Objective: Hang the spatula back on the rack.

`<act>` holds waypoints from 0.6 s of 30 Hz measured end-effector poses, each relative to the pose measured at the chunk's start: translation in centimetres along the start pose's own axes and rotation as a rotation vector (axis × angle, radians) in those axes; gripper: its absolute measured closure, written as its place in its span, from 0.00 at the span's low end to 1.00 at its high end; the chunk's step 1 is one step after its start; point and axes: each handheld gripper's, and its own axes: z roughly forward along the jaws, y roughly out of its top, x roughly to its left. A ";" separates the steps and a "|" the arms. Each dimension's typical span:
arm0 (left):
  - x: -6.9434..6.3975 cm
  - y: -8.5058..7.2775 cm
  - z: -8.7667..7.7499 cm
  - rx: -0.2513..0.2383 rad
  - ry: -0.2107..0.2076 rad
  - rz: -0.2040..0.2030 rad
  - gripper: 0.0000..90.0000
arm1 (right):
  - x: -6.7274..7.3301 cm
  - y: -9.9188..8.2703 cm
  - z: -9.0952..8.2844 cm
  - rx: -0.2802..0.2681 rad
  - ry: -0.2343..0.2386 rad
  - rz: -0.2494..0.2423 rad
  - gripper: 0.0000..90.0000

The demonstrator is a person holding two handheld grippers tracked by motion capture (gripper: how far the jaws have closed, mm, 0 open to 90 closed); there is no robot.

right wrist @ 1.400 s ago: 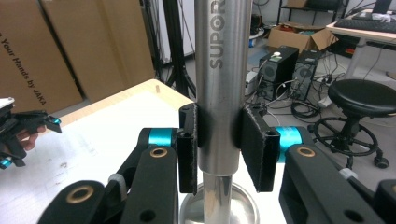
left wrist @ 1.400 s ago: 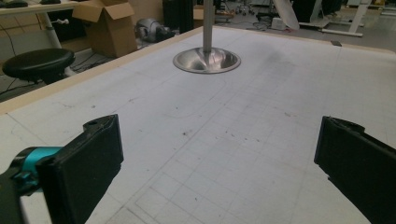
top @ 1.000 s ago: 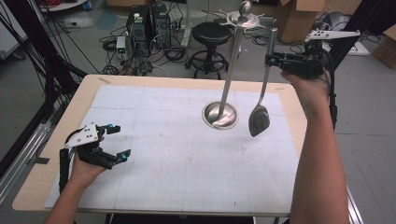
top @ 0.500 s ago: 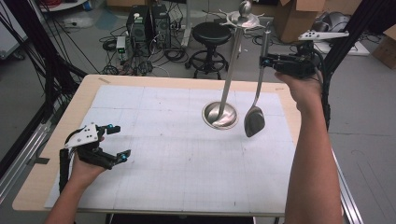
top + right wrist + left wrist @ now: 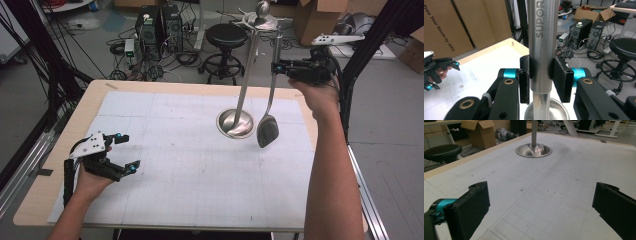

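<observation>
My right gripper (image 5: 280, 67) is raised over the table's far right, shut on the steel handle (image 5: 541, 30) of a long utensil marked SUPOR. The utensil hangs down, and its dark head (image 5: 267, 132) hovers just right of a steel stand's round base (image 5: 235, 122). The stand's pole rises to hooks at its top (image 5: 260, 12). In the right gripper view both pads (image 5: 560, 77) press on the handle, with the base (image 5: 559, 111) below. My left gripper (image 5: 129, 151) rests on the mat at the near left, open and empty, and faces the base (image 5: 533, 150).
A white gridded mat (image 5: 175, 150) covers the wooden table. Behind the table stand a black stool (image 5: 227, 35), computer towers (image 5: 155, 20) with cables, and cardboard boxes. A black frame post (image 5: 360, 65) rises right of my right hand.
My right gripper has carried the hanging utensil leftward, closer to the stand's pole. The left gripper has stayed where it was.
</observation>
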 end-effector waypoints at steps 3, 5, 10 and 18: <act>0.0 0.0 0.0 0.001 -0.002 0.000 0.02 | 0.0 -0.2 0.1 0.002 0.006 -0.006 0.77; -0.1 0.0 0.0 0.003 -0.003 -0.002 0.02 | 0.0 -0.4 0.3 0.001 0.010 -0.008 0.77; -0.1 0.0 0.0 0.005 -0.005 -0.001 0.02 | -0.4 -0.8 0.7 -0.010 0.015 -0.002 0.77; -0.1 0.0 0.0 0.002 -0.005 0.001 0.02 | -0.3 -0.9 1.3 -0.009 0.006 0.008 0.77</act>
